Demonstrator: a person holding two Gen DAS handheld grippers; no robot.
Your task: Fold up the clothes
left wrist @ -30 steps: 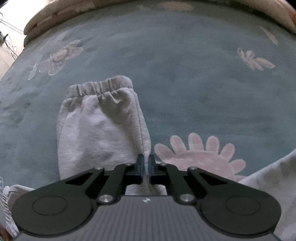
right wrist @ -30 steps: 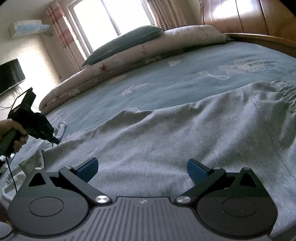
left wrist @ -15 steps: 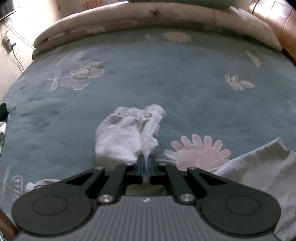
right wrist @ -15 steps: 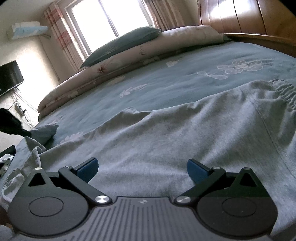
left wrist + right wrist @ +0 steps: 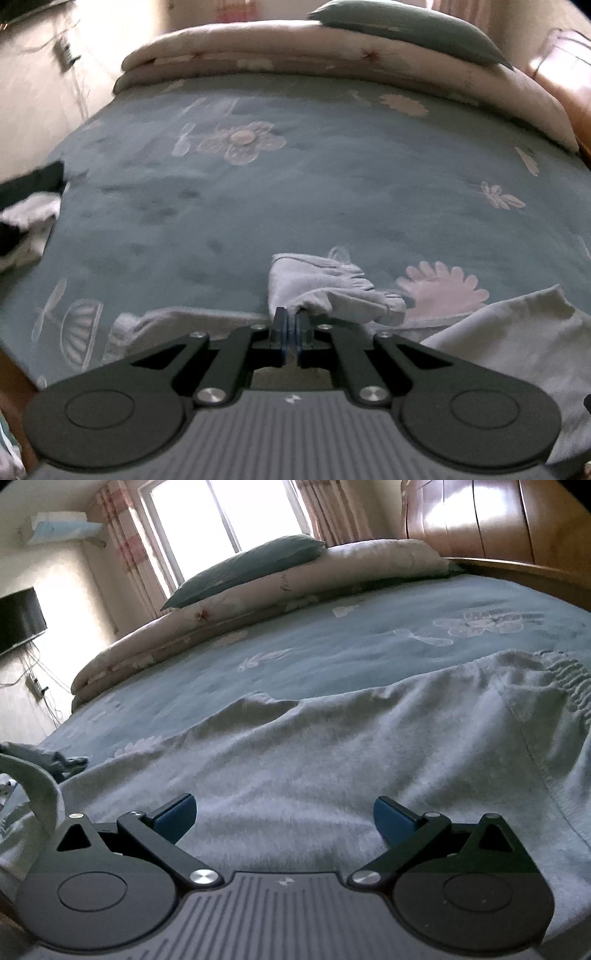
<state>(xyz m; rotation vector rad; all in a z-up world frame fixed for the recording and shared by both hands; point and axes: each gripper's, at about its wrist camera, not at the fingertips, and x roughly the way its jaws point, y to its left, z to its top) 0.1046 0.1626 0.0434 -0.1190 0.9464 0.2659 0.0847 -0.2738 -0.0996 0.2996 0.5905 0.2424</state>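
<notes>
- While my left gripper (image 5: 291,325) stays clamped on the trouser leg (image 5: 325,291), I have lifted its cuff off the bed (image 5: 295,203) and swung it toward the body.
- My right gripper (image 5: 284,812), jaws wide apart, hovers over the trousers (image 5: 332,753).
- 1 lengthwise fold is under way.

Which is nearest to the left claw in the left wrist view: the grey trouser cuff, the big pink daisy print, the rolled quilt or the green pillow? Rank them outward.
1. Grey trouser cuff: pinched in the shut left claw.
2. Big pink daisy print: on the bedspread, just right of the cuff.
3. Rolled quilt: along the bed's far edge.
4. Green pillow: on top of the quilt, far right.
</notes>
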